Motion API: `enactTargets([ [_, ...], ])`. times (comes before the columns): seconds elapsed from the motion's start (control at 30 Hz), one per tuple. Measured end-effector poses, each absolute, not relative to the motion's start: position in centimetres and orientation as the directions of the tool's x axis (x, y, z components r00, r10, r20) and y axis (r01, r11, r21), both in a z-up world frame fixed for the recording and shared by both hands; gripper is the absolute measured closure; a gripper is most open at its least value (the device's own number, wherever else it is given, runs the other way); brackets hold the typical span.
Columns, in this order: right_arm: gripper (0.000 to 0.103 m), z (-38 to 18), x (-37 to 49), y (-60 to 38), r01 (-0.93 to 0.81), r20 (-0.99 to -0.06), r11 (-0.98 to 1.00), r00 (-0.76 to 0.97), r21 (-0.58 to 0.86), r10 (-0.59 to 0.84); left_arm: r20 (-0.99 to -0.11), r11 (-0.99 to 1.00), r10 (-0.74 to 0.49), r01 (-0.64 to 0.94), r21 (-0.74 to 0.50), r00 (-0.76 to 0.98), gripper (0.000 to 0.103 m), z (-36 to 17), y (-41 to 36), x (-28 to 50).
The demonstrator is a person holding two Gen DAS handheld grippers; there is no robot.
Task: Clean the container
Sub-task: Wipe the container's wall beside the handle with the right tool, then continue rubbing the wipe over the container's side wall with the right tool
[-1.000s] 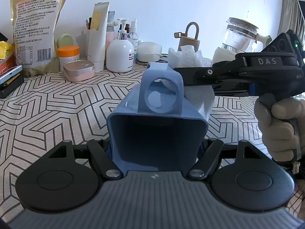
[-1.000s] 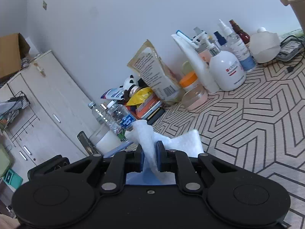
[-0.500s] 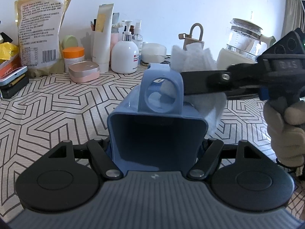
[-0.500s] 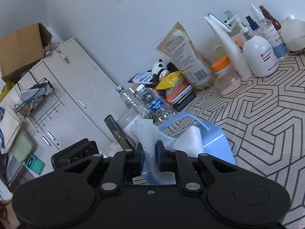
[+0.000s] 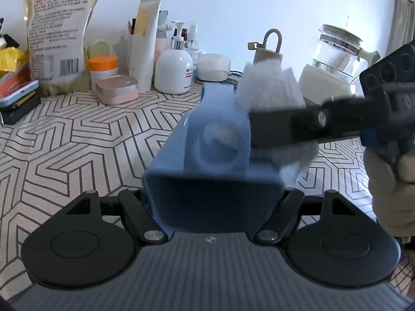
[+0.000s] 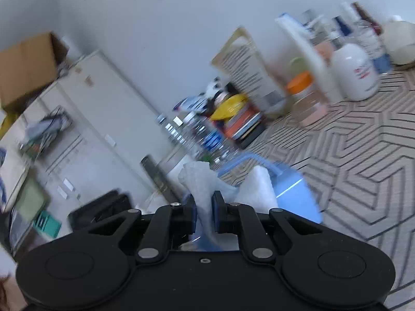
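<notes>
A blue plastic container with a round hole in its raised handle is clamped between the jaws of my left gripper, held above the patterned table. My right gripper is shut on a white cloth. In the left wrist view the right gripper reaches in from the right and presses the white cloth against the container's right side. In the right wrist view the container lies just beyond the cloth. The view is blurred.
Along the back wall stand a beige pouch, an orange-lidded jar, a pink tin, a white pump bottle, tubes and a glass kettle. Water bottles and a white cabinet lie left of the table.
The right gripper with the cloth has moved down along the container's right side. The right wrist view has swung and blurred. The container stays clamped in the left gripper.
</notes>
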State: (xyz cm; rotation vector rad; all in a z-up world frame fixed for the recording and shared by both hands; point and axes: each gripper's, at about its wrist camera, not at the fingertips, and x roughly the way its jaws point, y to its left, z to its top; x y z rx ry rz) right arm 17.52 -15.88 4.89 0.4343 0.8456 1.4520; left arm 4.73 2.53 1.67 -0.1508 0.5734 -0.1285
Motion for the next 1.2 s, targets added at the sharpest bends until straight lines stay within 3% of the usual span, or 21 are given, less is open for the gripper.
enactTargets([
  [0.27, 0.089, 5.1, 17.1, -16.1, -0.701, -0.26, 0.114, -0.105, 0.704, 0.96, -0.507, 0.987, -0.129, 0.063, -0.145, 0.852, 0.03, 1.9, 2.3, 4.3],
  [0.6, 0.089, 4.2, 19.5, -18.4, -0.623, -0.285, 0.257, 0.057, 0.738, 0.957, -0.488, 0.986, -0.126, 0.057, -0.155, 0.864, 0.03, 2.0, 2.6, 4.0],
  [1.03, 0.089, 4.7, 18.5, -17.6, -0.671, -0.3, 0.238, 0.025, 0.702, 0.954, -0.464, 0.98, -0.114, 0.021, -0.199, 0.879, 0.03, 2.0, 3.6, 3.5],
  [1.2, 0.089, 3.9, 18.6, -16.9, -0.693, -0.413, 0.342, 0.069, 0.635, 0.908, -0.496, 0.961, -0.139, -0.003, -0.275, 0.857, 0.03, 1.5, 4.8, 4.4],
])
